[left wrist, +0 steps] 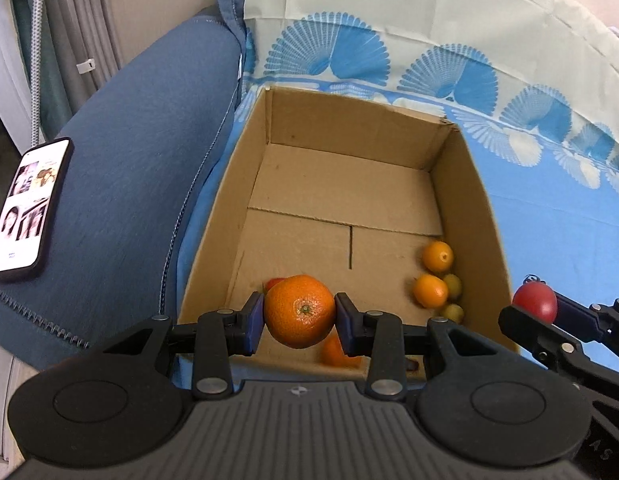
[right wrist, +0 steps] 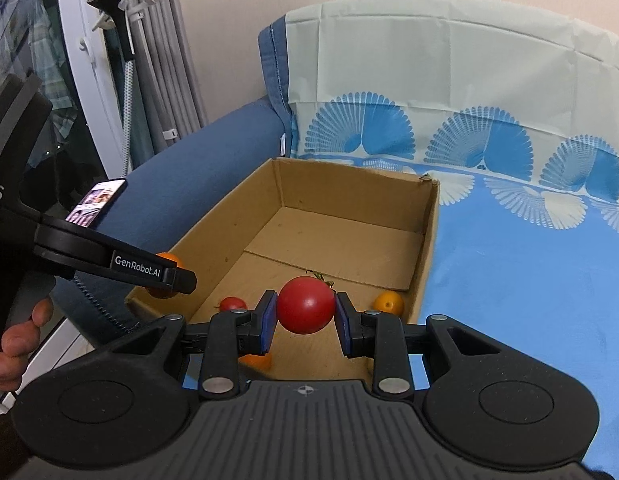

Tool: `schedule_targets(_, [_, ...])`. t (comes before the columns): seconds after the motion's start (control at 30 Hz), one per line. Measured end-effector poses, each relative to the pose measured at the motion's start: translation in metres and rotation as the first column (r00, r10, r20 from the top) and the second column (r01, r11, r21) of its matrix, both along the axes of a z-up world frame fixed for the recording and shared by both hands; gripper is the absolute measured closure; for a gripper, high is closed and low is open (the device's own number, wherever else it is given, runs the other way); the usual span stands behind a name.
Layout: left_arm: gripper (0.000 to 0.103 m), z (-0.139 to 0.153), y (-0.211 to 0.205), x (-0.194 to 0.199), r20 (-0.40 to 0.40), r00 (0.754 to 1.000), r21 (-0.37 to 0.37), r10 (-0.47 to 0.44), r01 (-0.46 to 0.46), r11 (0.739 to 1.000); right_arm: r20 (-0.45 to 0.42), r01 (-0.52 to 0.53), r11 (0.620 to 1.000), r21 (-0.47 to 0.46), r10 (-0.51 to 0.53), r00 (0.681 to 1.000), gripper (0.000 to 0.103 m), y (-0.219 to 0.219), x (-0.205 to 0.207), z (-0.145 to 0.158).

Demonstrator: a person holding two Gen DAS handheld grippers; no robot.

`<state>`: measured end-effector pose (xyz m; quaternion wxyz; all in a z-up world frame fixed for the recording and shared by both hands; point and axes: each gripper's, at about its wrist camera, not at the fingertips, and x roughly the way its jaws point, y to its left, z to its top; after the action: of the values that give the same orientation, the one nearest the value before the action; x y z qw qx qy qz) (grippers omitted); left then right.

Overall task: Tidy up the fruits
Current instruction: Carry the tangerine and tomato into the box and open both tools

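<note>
A blue-sheeted sofa [left wrist: 557,216] bears a cardboard box [left wrist: 481,216] and, on its armrest, a phone [left wrist: 27,204].

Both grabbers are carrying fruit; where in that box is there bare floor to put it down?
The cardboard box is bare across its far half, up to the back wall. Its near right corner is crowded by small oranges and green fruits; more fruit lies along the near wall.

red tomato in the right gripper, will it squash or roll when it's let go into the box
The red tomato looks smooth and round, so it would probably roll on the flat floor of the cardboard box. Its skin shows no dents between the right gripper's pads, so it seems fairly firm.
</note>
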<state>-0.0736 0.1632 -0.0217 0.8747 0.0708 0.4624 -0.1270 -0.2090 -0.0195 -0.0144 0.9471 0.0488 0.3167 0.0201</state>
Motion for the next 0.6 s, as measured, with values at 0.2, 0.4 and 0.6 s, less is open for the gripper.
schedule_targets(0.2, [0.061, -0.022, -0.009, 0.037, -0.015, 1.000, 0.030, 0.011, -0.010, 0.999, -0.033, -0.002, 1.000, -0.018, 0.001, 0.999, 0.071, -0.003, 0.041, -0.019])
schedule_targets(0.4, [0.061, -0.047, -0.019, 0.068, -0.034, 0.999, 0.073, 0.005, -0.002, 0.997, -0.083, 0.008, 0.999, -0.032, -0.011, 0.996, 0.071, -0.011, 0.077, -0.044])
schedule_targets(0.6, [0.061, -0.079, -0.028, 0.090, -0.076, 0.997, 0.118, -0.001, 0.010, 0.993, -0.139, 0.012, 0.999, -0.049, -0.018, 0.990, 0.071, -0.017, 0.102, -0.069])
